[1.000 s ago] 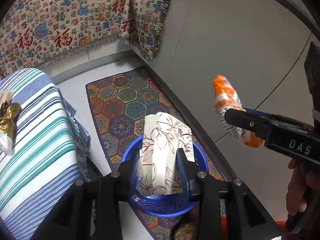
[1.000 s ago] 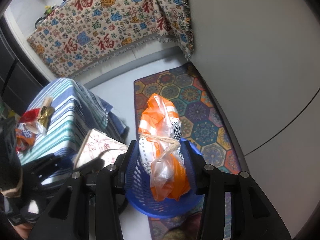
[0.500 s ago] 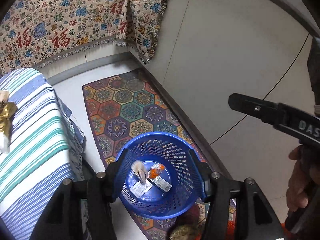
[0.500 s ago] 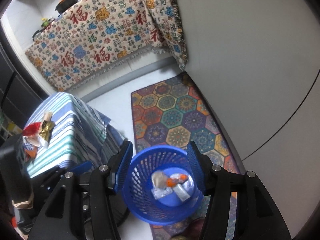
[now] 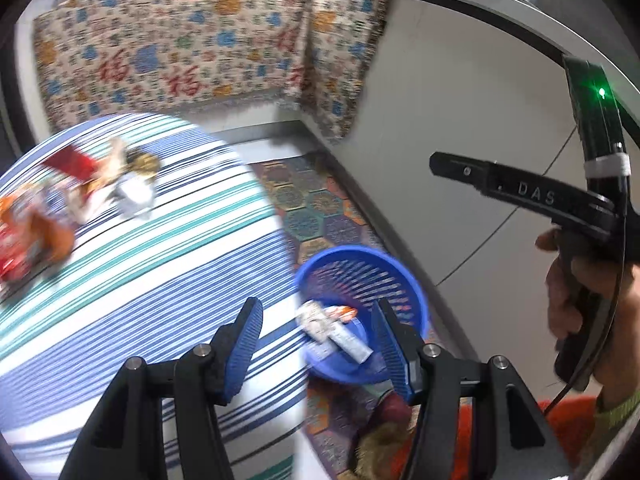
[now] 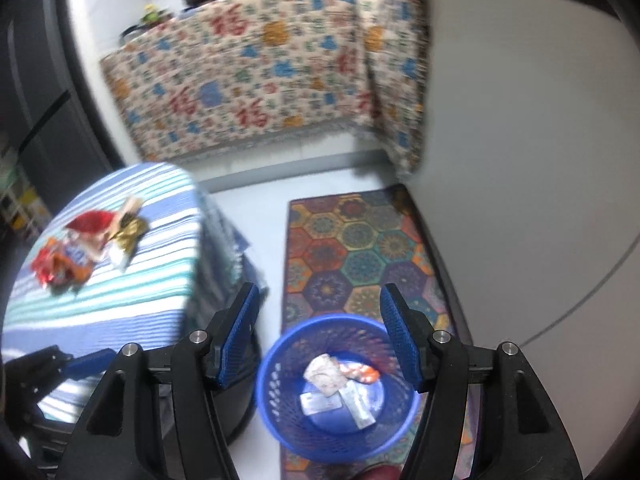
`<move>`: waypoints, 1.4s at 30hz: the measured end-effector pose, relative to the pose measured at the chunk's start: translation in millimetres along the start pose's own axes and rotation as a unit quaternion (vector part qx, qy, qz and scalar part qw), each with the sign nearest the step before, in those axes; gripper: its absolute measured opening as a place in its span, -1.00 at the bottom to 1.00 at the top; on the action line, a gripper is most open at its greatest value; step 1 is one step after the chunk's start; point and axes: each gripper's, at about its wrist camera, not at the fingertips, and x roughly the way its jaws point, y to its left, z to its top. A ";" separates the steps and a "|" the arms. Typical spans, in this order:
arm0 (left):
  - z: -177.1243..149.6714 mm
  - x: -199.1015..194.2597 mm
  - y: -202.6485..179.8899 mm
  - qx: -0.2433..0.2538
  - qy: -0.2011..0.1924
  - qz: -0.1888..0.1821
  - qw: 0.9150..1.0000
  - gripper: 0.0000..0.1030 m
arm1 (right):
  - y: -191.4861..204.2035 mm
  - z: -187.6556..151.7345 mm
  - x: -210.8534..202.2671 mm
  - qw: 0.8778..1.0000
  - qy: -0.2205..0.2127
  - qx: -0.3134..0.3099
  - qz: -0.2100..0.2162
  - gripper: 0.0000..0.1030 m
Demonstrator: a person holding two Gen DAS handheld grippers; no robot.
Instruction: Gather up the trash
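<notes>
My left gripper (image 5: 318,316) stands open and empty, above the edge of the striped tablecloth (image 5: 140,264) and the blue basket (image 5: 404,280). A floral wrapper, an orange-white bag and silver packets (image 5: 332,330) lie inside the basket. More wrappers (image 5: 80,196) sit in a heap on the cloth, far left. My right gripper (image 6: 320,304) hangs above the basket (image 6: 280,344), its jaws opening with nothing between them. The dropped trash (image 6: 324,374) shows at the basket's bottom. The table wrappers (image 6: 80,248) lie to the left. A finger of the left gripper (image 6: 86,362) shows low left.
A hexagon-patterned rug (image 6: 360,252) runs under the basket along a grey wall (image 6: 520,160). A patterned cloth (image 6: 260,80) hangs over a counter behind. A hand (image 5: 580,292) holds the right gripper's handle at the right.
Both grippers opened and let go of the floral wrapper and the orange-white bag, which now lie in the basket. Both views then rose and swung left, bringing the striped table and its wrappers in.
</notes>
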 end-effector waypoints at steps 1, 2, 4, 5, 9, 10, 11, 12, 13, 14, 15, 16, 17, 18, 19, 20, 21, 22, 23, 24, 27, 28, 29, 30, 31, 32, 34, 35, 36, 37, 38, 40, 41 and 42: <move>-6.4 -6.4 11.5 -0.004 0.000 0.011 1.000 0.12 | 10.2 -0.4 0.7 1.000 0.000 -0.010 0.005 0.26; -11.5 -11.6 21.8 -0.009 -0.001 0.019 1.000 0.12 | 21.8 -1.0 1.5 1.000 0.000 -0.021 0.011 0.26; -24.2 -23.4 45.8 -0.023 -0.002 0.039 0.999 0.12 | 45.4 -2.9 3.4 0.999 0.001 -0.042 0.025 0.27; -29.8 -28.0 56.3 -0.031 -0.002 0.047 0.998 0.12 | 55.2 -4.7 4.1 0.998 0.002 -0.050 0.033 0.27; -47.7 -49.1 108.5 -0.065 -0.003 0.080 0.995 0.12 | 108.7 -12.6 12.2 0.994 0.009 -0.089 0.068 0.28; -51.7 -54.8 122.9 -0.075 -0.004 0.088 0.993 0.12 | 123.3 -15.1 15.8 0.992 0.013 -0.102 0.078 0.28; -55.4 -59.8 134.7 -0.082 -0.005 0.094 0.992 0.12 | 133.3 -18.7 18.2 0.990 0.017 -0.112 0.085 0.28; -58.5 -64.5 146.3 -0.088 -0.005 0.101 0.991 0.12 | 146.9 -22.1 22.4 0.988 0.023 -0.124 0.093 0.28; -61.8 -70.1 159.8 -0.095 -0.007 0.109 0.990 0.12 | 159.8 -25.3 27.1 0.985 0.029 -0.137 0.101 0.28; -63.9 -74.7 169.8 -0.100 -0.009 0.115 0.988 0.12 | 170.1 -28.3 30.9 0.983 0.034 -0.146 0.105 0.28; -65.7 -79.8 182.4 -0.104 -0.011 0.122 0.987 0.12 | 179.2 -31.2 33.8 0.981 0.037 -0.155 0.108 0.28; -67.5 -84.2 194.1 -0.108 -0.013 0.129 0.986 0.12 | 189.4 -33.3 37.9 0.980 0.040 -0.164 0.110 0.28; -69.3 -89.1 207.1 -0.114 -0.015 0.136 0.984 0.12 | 194.8 -36.2 39.5 0.979 0.041 -0.168 0.110 0.28; -72.6 -94.7 218.5 -0.119 -0.018 0.141 0.983 0.12 | 200.1 -37.7 42.8 0.978 0.044 -0.172 0.111 0.28; -74.8 -97.9 228.0 -0.123 -0.019 0.143 0.982 0.12 | 204.4 -38.4 46.4 0.977 0.047 -0.176 0.110 0.28; -76.2 -100.4 238.2 -0.126 -0.020 0.146 0.981 0.12 | 208.6 -39.1 50.5 0.977 0.051 -0.178 0.108 0.28; -78.2 -101.9 250.2 -0.129 -0.019 0.150 0.980 0.12 | 212.3 -40.2 54.0 0.976 0.055 -0.180 0.107 0.28; -80.7 -103.7 263.1 -0.134 -0.016 0.156 0.978 0.12 | 215.5 -41.5 57.8 0.976 0.060 -0.182 0.106 0.28; -84.2 -105.2 270.1 -0.137 -0.016 0.158 0.978 0.12 | 218.1 -41.9 63.1 0.975 0.065 -0.186 0.103 0.28; -86.6 -106.8 281.0 -0.142 -0.016 0.160 0.977 0.12 | 219.8 -42.9 66.0 0.974 0.069 -0.189 0.099 0.28; -88.9 -107.6 304.5 -0.150 -0.015 0.159 0.976 0.12 | 226.4 -44.9 75.0 0.973 0.080 -0.196 0.090 0.29; -87.7 -106.4 309.4 -0.151 -0.014 0.158 0.976 0.12 | 228.4 -45.3 79.3 0.973 0.086 -0.197 0.086 0.29; -86.3 -105.4 318.3 -0.152 -0.012 0.156 0.976 0.12 | 229.9 -45.4 83.6 0.973 0.093 -0.196 0.084 0.29; -85.2 -104.9 324.2 -0.150 -0.009 0.154 0.977 0.12 | 230.6 -45.2 85.4 0.973 0.096 -0.193 0.086 0.34; -81.8 -105.3 331.5 -0.141 -0.010 0.151 0.978 0.12 | 230.7 -44.1 86.4 0.973 0.097 -0.188 0.088 0.38; -79.8 -104.9 336.0 -0.134 -0.005 0.151 0.979 0.12 | 231.8 -43.0 87.7 0.973 0.098 -0.187 0.089 0.38; -74.6 -106.9 345.3 -0.113 0.000 0.149 0.982 0.12 | 233.7 -42.4 88.1 0.973 0.097 -0.189 0.088 0.43; -71.7 -110.2 349.6 -0.102 -0.005 0.144 0.984 0.12 | 234.5 -41.8 89.3 0.973 0.097 -0.188 0.089 0.44; -66.9 -115.9 354.9 -0.083 -0.012 0.137 0.987 0.12 | 234.8 -41.2 90.1 0.973 0.097 -0.188 0.089 0.46; -62.6 -119.0 358.6 -0.070 -0.016 0.132 0.989 0.12 | 235.4 -40.8 90.7 0.973 0.096 -0.188 0.089 0.48; -58.0 -122.1 362.4 -0.054 -0.018 0.126 0.990 0.12 | 236.3 -40.3 91.4 0.973 0.097 -0.188 0.090 0.48; -44.9 -127.3 367.6 -0.009 -0.018 0.116 0.993 0.12 | 237.4 -40.1 92.3 0.973 0.097 -0.188 0.090 0.49; -40.1 -128.4 370.3 0.012 -0.014 0.110 0.994 0.12 | 237.1 -40.1 92.1 0.973 0.097 -0.188 0.090 0.50; -33.6 -127.8 371.6 0.032 -0.009 0.105 0.994 0.12 | 236.9 -40.0 92.0 0.973 0.097 -0.188 0.090 0.51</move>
